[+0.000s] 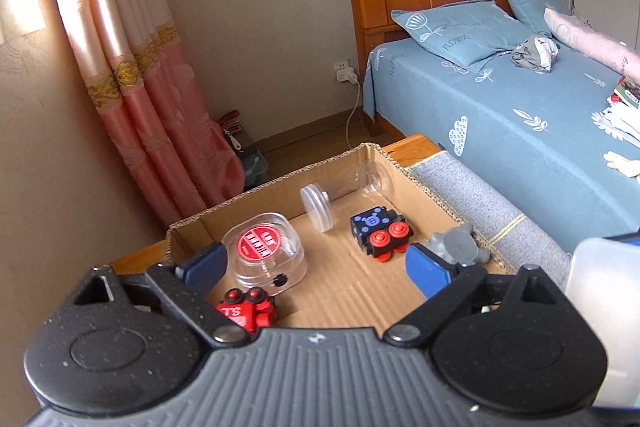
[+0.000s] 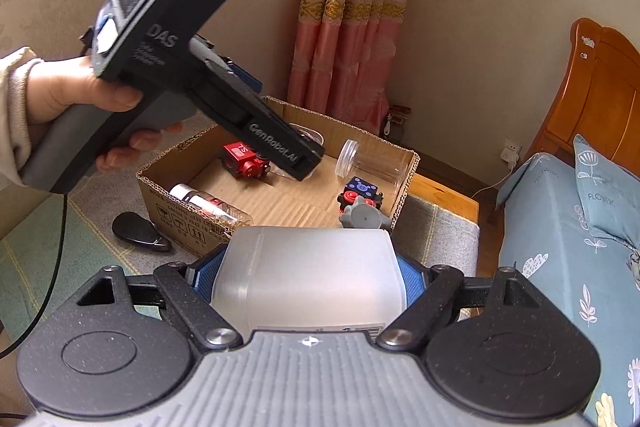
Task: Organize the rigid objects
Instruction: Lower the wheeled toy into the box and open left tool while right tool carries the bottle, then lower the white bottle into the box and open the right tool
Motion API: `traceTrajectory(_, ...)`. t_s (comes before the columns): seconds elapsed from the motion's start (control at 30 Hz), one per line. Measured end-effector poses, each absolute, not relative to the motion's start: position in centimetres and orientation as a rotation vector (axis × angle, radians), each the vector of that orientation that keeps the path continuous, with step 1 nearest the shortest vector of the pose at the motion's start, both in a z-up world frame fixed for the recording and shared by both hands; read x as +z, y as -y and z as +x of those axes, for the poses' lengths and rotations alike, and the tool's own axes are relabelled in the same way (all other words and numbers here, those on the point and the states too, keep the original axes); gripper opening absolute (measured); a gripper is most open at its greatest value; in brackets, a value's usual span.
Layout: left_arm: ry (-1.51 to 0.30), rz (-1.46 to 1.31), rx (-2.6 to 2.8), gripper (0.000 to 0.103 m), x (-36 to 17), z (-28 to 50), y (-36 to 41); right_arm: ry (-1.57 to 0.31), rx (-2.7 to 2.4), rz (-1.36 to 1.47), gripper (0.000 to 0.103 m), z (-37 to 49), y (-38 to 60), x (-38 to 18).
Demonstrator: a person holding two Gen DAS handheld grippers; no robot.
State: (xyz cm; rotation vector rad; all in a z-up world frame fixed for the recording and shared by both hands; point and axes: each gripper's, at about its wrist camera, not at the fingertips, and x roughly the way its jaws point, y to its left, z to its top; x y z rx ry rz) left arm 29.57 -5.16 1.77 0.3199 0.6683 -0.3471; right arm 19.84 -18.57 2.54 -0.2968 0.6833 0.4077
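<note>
Here, at nine o'clock in the right wrist view, a hand (image 2: 68, 95) gripping the left gripper (image 1: 314, 267), held over the box (image 2: 404, 183) with blue pads spread wide and nothing between them. Inside the box, left to right in the left wrist view: a red toy (image 1: 248, 311) at seven o'clock against the near wall, a clear case (image 1: 266, 253) with a red label just behind it, a clear jar (image 1: 348, 195) lying on its side toward twelve o'clock, a blue-and-black toy (image 1: 380, 233) with red wheels, and a grey figure (image 1: 458, 245) at three o'clock by the right wall. Outside the box, at eight o'clock in the right wrist view, a black mouse (image 2: 138, 231) on the mat. At six o'clock there, the right gripper (image 2: 308, 279) clamped on a frosted container (image 2: 308, 267), near the box's front edge.
</note>
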Motion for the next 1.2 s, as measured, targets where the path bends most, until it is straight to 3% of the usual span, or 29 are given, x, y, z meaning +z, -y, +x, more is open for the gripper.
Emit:
traceTrajectory(0.3, -0.627, 0.253, -0.208, 0.102, 3.1, 24.6, -0.6, -0.69, 0.419, -0.265, 0.087, 22.4, 16.9, 2.9)
traceTrajectory(1.03, -0.645, 0.094, -0.043, 0.102, -0.5, 17.0, -8.1, -0.72, 0.411, -0.206, 0.087, 31.7, 10.6, 1.7)
traceTrajectory(1.07, -0.649, 0.086, -0.043, 0.102, -0.6, 17.0, -8.2, -0.717, 0.408, -0.202, 0.088, 32.0, 10.5, 1.5)
traceTrajectory(1.13, -0.655, 0.074, -0.046, 0.102, -0.7, 16.8, -8.4, -0.716, 0.394, -0.192, 0.101, 32.0, 10.6, 1.4)
traceTrajectory(1.2, -0.66, 0.072, -0.048, 0.102, -0.8, 16.7, -8.4, -0.708, 0.403, -0.171, 0.103, 31.6, 10.9, 1.5)
